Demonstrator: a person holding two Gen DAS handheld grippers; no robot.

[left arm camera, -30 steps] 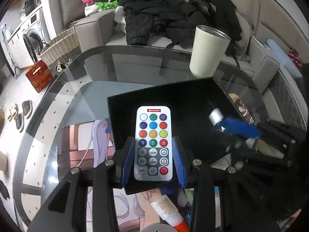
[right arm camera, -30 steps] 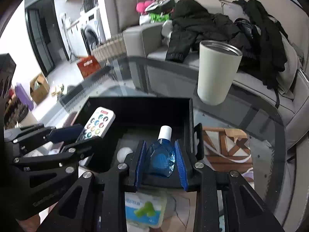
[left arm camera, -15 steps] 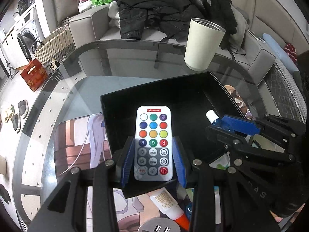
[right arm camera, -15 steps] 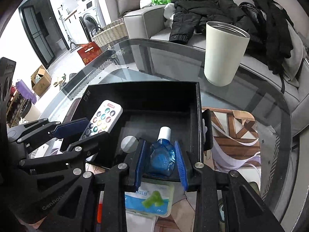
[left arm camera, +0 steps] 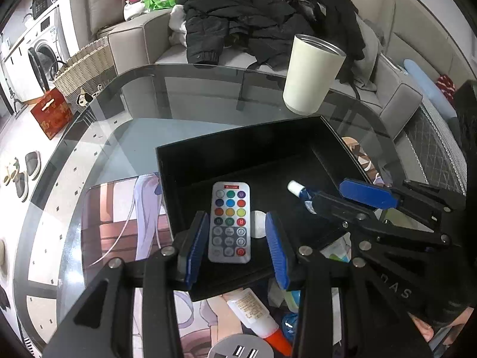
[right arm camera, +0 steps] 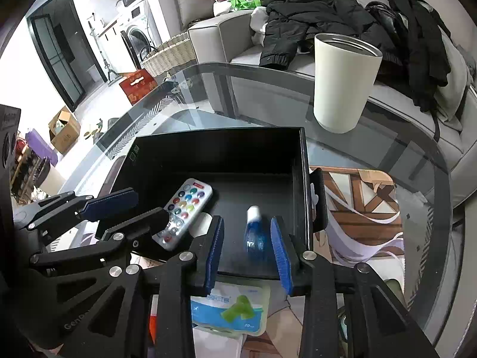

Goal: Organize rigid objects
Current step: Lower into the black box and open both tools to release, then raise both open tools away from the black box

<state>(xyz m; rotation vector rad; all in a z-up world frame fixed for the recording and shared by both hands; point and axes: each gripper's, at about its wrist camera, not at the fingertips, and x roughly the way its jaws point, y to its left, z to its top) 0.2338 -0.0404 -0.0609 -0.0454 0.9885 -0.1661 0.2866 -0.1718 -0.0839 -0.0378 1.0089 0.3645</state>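
Observation:
A black open box (left arm camera: 238,146) (right arm camera: 214,137) stands on the glass table. A white remote with coloured buttons (left arm camera: 230,226) (right arm camera: 184,212) lies inside it, between the spread fingers of my left gripper (left arm camera: 235,244), which is open and not touching it. A small blue bottle with a white cap (right arm camera: 255,234) (left arm camera: 301,192) lies in the box between the spread fingers of my right gripper (right arm camera: 247,253), also open. A small white round object (left arm camera: 258,223) lies beside the remote.
A tall cream tumbler (left arm camera: 311,73) (right arm camera: 342,80) stands beyond the box. A white tube with a red cap (left arm camera: 258,317) and a blue-and-green packet (right arm camera: 229,310) lie on the printed mat near me. A sofa with dark clothes (left arm camera: 253,24) is behind the table.
Both grippers opened: the remote and the blue bottle, held before, now lie loose in the box. Both grippers lowered toward the box.

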